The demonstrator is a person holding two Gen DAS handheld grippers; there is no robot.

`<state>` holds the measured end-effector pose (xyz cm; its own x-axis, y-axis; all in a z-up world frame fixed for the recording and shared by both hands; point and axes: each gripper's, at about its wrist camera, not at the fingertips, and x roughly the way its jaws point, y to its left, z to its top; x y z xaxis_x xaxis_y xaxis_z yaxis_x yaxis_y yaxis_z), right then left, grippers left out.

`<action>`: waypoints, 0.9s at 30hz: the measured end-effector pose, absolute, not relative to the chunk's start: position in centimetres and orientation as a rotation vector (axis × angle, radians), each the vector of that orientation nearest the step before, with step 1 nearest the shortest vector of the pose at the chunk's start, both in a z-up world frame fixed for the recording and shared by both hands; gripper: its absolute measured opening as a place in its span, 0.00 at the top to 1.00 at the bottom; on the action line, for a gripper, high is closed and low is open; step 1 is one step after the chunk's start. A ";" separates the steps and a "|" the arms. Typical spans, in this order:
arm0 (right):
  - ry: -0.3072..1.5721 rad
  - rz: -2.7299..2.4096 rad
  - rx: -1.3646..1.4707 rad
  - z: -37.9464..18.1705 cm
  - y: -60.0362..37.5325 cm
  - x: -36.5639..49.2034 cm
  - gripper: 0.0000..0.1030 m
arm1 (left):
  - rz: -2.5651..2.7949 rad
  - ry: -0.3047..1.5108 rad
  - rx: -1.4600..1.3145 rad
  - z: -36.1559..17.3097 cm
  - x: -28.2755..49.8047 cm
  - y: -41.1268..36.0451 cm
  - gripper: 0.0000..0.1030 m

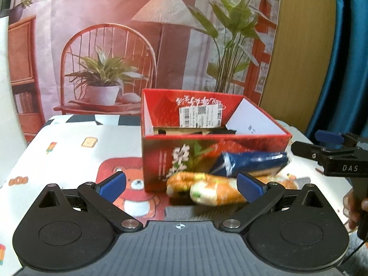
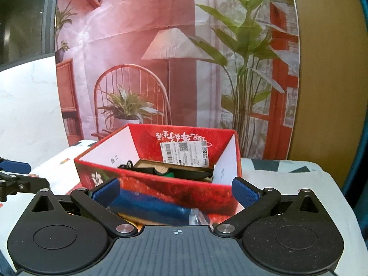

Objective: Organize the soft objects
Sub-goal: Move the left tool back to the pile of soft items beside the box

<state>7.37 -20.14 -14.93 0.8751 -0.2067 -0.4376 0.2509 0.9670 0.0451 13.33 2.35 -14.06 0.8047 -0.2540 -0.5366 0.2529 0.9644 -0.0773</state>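
Between your wide-open, empty left gripper [image 1: 181, 185] and the box [image 1: 207, 138] lie packets [image 1: 207, 189]; right gripper [image 2: 176, 192] likewise.

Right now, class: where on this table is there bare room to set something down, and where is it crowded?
Free: the tablecloth left of the red box, out to the table's left edge, and the patch right of the box. Crowded: in front of the box, where the blue packet and orange packets lie.
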 end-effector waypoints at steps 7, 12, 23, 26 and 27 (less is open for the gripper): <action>0.439 -0.248 0.129 -16.6 -19.5 5.5 0.00 | -0.270 0.626 -0.031 -16.9 11.9 2.6 0.00; 0.436 -0.255 0.150 -18.0 -18.8 4.2 0.00 | -0.301 0.656 -0.044 -18.8 11.4 1.8 0.00; 0.522 -0.237 0.201 -22.4 -17.2 2.1 0.00 | -0.356 0.716 -0.053 -21.7 10.7 1.0 0.19; 0.565 -0.223 0.187 -23.4 -16.5 1.8 0.00 | -0.365 0.745 -0.077 -22.4 10.9 1.1 0.23; 0.576 -0.217 0.172 -23.6 -16.1 1.9 0.00 | -0.365 0.746 -0.079 -22.5 10.9 1.1 0.23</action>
<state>1.87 -16.12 -23.64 0.8169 -0.1542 -0.5558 0.2503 0.9629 0.1007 10.95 1.11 -22.53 0.6745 -0.3518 -0.6491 0.2963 0.9342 -0.1985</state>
